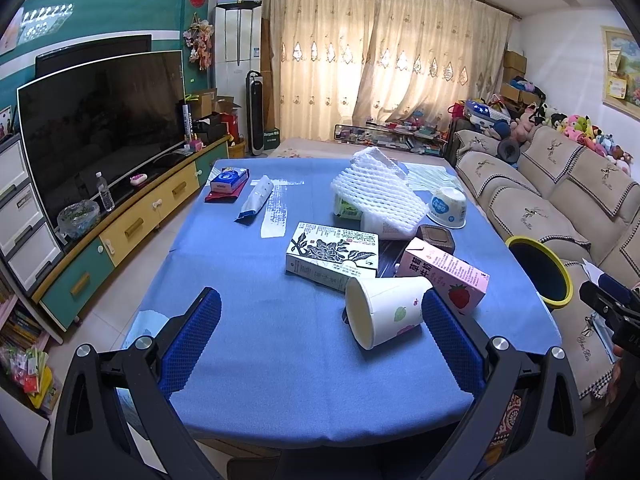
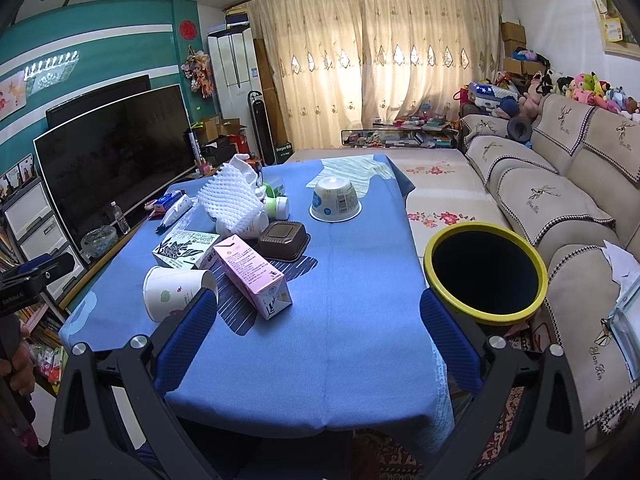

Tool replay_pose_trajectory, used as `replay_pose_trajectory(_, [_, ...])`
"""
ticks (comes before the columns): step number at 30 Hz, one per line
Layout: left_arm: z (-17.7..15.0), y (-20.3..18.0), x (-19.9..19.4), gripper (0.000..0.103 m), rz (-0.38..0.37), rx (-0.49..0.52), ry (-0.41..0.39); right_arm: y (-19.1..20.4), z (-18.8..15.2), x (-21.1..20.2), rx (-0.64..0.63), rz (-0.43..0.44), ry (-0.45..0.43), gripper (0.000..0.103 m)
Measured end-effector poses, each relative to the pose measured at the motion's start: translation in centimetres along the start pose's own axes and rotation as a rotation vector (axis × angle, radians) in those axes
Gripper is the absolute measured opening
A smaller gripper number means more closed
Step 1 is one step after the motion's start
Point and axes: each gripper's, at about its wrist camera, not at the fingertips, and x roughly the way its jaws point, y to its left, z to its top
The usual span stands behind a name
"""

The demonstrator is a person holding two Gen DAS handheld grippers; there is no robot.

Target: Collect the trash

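**Tipped paper cup is the nearest piece of trash**

The left gripper [image 1: 320, 344] hangs with fingers spread and empty; the paper cup [image 1: 386, 310] lies on its side at about one o'clock, near the right pad. It looks light and crushable (thin walls), so a gentle hold across the body suits. The right gripper [image 2: 316, 344] is likewise released, the yellow-rimmed bin [image 2: 484, 276] at two o'clock beside the table [image 2: 352, 272].

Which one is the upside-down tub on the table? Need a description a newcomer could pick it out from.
Start at the blue-covered table and look to its far end, toward the curtains. The tub stands there alone, apart from the main clutter on the sofa side. It is the only container sitting rim-down: white, round, with a blue label and a barcode, unlike the paper cup lying on its side.
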Motion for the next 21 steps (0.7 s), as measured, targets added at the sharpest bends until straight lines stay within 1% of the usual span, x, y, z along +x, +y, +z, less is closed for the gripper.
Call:
replay_pose_trajectory(2, [0.0, 0.3, 0.2, 0.099, 0.006, -0.009, -0.001, 0.1, -0.1, 0.4, -0.002, 0.001, 0.007, 0.097])
replay_pose_trajectory(5, [0.0, 1.3, 0.3, 0.099, 0.028, -0.05, -0.012, 0.6, -0.2, 1.1, -0.015, 0.009, 0.026, 0.097])
replay_pose_trajectory(8, [0.1, 2.4, 0.6, 0.099, 0.039, -0.075, -0.01, 1.9, -0.3, 2.5, -0.033, 0.041, 0.045, 0.097])
replay_pose_trajectory(9, [0.1, 2.7, 0.6, 0.099, 0.048, -0.078, -0.012, 2.4, -0.3, 3.0, -0.05, 0.049, 0.057, 0.097])
replay_pose_trajectory(10, [0.1, 2.9, 0.6, 0.099, 0.058, -0.078, -0.014, 3.0, -0.3, 3.4, -0.062, 0.063, 0.05, 0.097])
replay_pose_trajectory(14, [0.1, 3.8, 0.8, 0.099, 0.104, -0.075, -0.027, 6.4, -0.8, 6.2, -0.164, 0.102, 0.125, 0.097])
replay_pose_trajectory(15, [0.1, 4.2, 0.9, 0.099, 0.11, -0.079, -0.028, 7.3, -0.9, 7.1, -0.184, 0.12, 0.143, 0.097])
replay_pose_trajectory(16, [0.1, 4.6, 0.9, 0.099, 0.115, -0.085, -0.029, 8.2, -0.9, 7.7, -0.189, 0.14, 0.135, 0.097])
replay_pose_trajectory(17, [0.1, 5.2, 1.2, 0.099, 0.119, -0.096, -0.029, 9.2, -1.0, 8.7, -0.201, 0.163, 0.158, 0.097])
replay_pose_trajectory(18, [0.1, 5.6, 1.4, 0.099, 0.122, -0.105, -0.026, 9.9, -0.9, 8.9, -0.18, 0.193, 0.177, 0.097])
replay_pose_trajectory(19, [0.0, 5.9, 1.5, 0.099, 0.124, -0.11, -0.023, 10.9, -0.9, 9.7, -0.188, 0.213, 0.191, 0.097])
replay_pose_trajectory(20, [-0.1, 6.3, 1.8, 0.099, 0.127, -0.116, -0.019, 11.6, -0.9, 9.6, -0.161, 0.248, 0.194, 0.097])
replay_pose_trajectory(21, [-0.2, 6.7, 2.0, 0.099, 0.128, -0.122, -0.013, 12.4, -0.9, 10.0, -0.158, 0.263, 0.2, 0.097])
